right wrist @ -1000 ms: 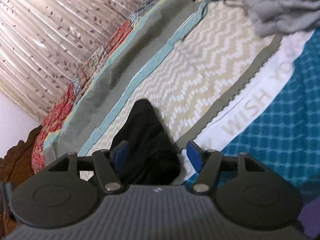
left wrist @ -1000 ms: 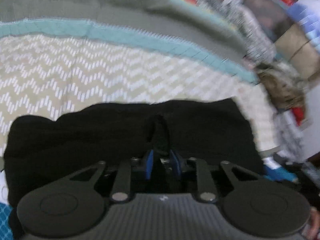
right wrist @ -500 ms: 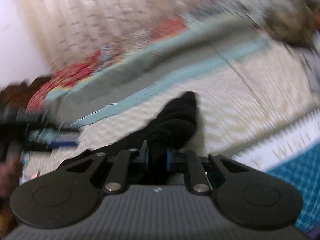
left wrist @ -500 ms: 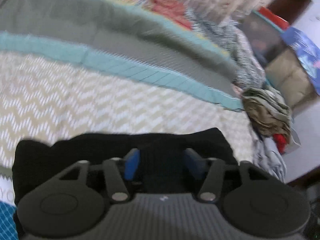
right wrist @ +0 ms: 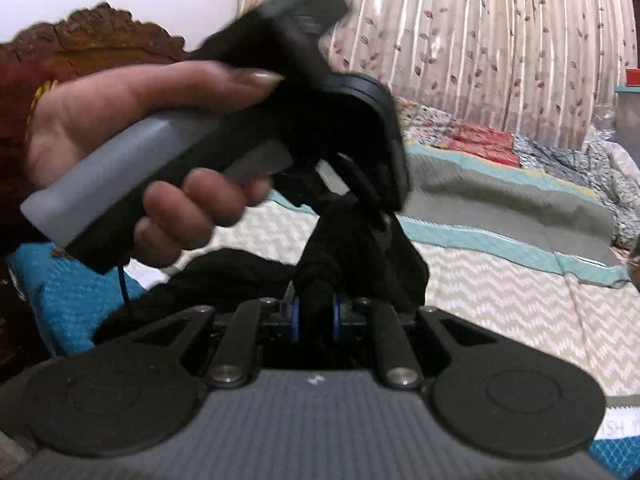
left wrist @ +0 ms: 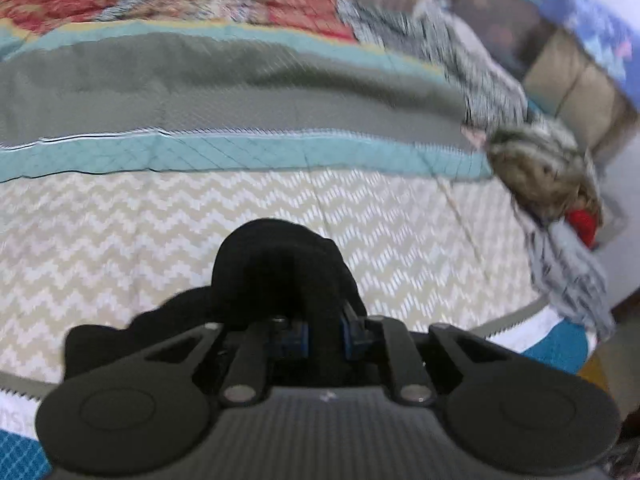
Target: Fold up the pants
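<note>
Striped, leaf-print curtains (right wrist: 500, 40) and a carved wooden headboard (right wrist: 100, 36) back a bed covered by a quilt (left wrist: 200, 216) with a beige chevron panel, a teal band, a grey band and red patchwork beyond. A heap of crumpled clothes (left wrist: 548, 176) lies at the quilt's far right edge, seen from the left wrist camera.

The black pants (left wrist: 276, 264) sit on the chevron panel, bunched up between the two tools. The left gripper (left wrist: 322, 334) has its blue-padded jaws pinched on a raised fold of the dark fabric, which humps up just ahead of the fingers and trails off to the left across the quilt.

From the right wrist view, the right gripper (right wrist: 316, 318) is likewise clamped on a thick roll of the pants, the cloth rising between its blue pads. Directly above and ahead, the person's left hand (right wrist: 132, 136) wraps around the grey handle of the other tool, whose black body points down into the same lifted bundle, so both tools grip the garment close together. Motion blur softens the handle and hand.
</note>
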Demonstrator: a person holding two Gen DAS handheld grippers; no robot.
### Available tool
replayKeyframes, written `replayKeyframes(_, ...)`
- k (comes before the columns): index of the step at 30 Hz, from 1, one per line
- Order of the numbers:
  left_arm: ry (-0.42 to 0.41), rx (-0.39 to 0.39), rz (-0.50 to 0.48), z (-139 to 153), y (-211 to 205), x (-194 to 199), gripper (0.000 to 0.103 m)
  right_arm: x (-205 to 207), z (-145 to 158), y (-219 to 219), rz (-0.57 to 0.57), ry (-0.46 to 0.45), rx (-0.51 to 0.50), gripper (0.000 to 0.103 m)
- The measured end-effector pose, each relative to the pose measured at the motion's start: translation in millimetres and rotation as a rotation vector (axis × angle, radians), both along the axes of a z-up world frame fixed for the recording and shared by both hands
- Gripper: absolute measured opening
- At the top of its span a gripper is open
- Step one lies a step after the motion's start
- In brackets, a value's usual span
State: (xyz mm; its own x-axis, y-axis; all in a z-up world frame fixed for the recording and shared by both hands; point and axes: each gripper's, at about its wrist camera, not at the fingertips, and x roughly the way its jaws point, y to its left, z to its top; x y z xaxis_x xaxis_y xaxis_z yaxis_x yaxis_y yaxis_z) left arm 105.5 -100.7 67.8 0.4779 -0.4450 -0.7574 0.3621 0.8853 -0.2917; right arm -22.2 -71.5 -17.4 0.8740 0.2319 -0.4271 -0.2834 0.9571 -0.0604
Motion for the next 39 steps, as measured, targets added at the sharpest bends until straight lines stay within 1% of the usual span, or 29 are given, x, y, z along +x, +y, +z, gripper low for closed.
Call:
replayKeyframes(4, -0.028, -0.04, 0.037, 11, 46, -12, 0.012, 0, 11, 22, 0.077, -0.016, 0.016, 0.018)
replayKeyframes(6, -0.024, -0.058, 0.064, 10, 69, -19, 0.012, -1, 11, 38, 0.137, -0.012, 0.028, 0.024)
replayKeyframes(7, -0.015, -0.069, 0.081, 7, 82, -22, 0.012, 0, 8, 42, 0.163, -0.004, 0.032, 0.028)
replayKeyframes(9, 0.011, -0.086, 0.112, -2, 102, -25, 0.012, 5, 2, 52, 0.21, 0.027, 0.029, 0.034)
replayKeyframes(13, 0.075, -0.118, 0.181, -30, 133, -28, 0.013, 12, -7, 64, 0.265, 0.124, 0.033, 0.034)
replayKeyframes(15, 0.088, -0.136, 0.2, -39, 142, -30, 0.013, 18, -9, 68, 0.283, 0.159, 0.026, 0.034)
replayKeyframes(17, 0.075, -0.132, 0.207, -45, 148, -30, 0.013, 20, -10, 72, 0.317, 0.19, 0.04, 0.036)
replayKeyframes(18, 0.064, -0.12, 0.208, -47, 149, -29, 0.013, 20, -12, 75, 0.338, 0.2, 0.053, 0.039)
replayKeyframes(19, 0.054, -0.101, 0.211, -50, 149, -27, 0.014, 22, -13, 77, 0.364, 0.219, 0.072, 0.046)
replayKeyframes(20, 0.05, -0.077, 0.216, -54, 147, -26, 0.015, 22, -17, 76, 0.389, 0.246, 0.098, 0.05)
replayKeyframes(21, 0.052, -0.047, 0.224, -61, 146, -22, 0.021, 24, -19, 76, 0.415, 0.282, 0.13, 0.057)
replayKeyframes(22, 0.06, -0.017, 0.23, -69, 143, -19, 0.028, 26, -22, 76, 0.43, 0.31, 0.156, 0.059)
replayKeyframes(23, 0.072, 0.013, 0.237, -78, 143, -15, 0.033, 27, -23, 74, 0.433, 0.331, 0.178, 0.059)
replayKeyframes(24, 0.079, 0.025, 0.247, -84, 144, -13, 0.039, 30, -23, 72, 0.431, 0.343, 0.196, 0.059)
replayKeyframes(25, 0.081, 0.019, 0.258, -88, 147, -13, 0.041, 30, -21, 68, 0.43, 0.349, 0.219, 0.059)
replayKeyframes(27, 0.078, -0.016, 0.279, -87, 153, -14, 0.045, 28, -15, 62, 0.426, 0.345, 0.252, 0.059)
replayKeyframes(28, 0.074, -0.022, 0.291, -86, 156, -15, 0.048, 28, -13, 61, 0.424, 0.341, 0.255, 0.059)
replayKeyframes(30, 0.061, -0.021, 0.32, -80, 162, -17, 0.051, 25, -12, 61, 0.422, 0.338, 0.254, 0.059)
replayKeyframes(33, 0.043, -0.06, 0.353, -69, 175, -28, 0.049, 23, -16, 67, 0.441, 0.34, 0.249, 0.058)
replayKeyframes(34, 0.036, -0.08, 0.363, -66, 180, -34, 0.047, 27, -21, 68, 0.446, 0.346, 0.249, 0.058)
replayKeyframes(36, 0.033, -0.101, 0.372, -62, 186, -43, 0.046, 31, -25, 73, 0.461, 0.366, 0.253, 0.059)
replayKeyframes(39, 0.051, -0.087, 0.364, -68, 186, -49, 0.046, 46, -37, 88, 0.468, 0.417, 0.249, 0.061)
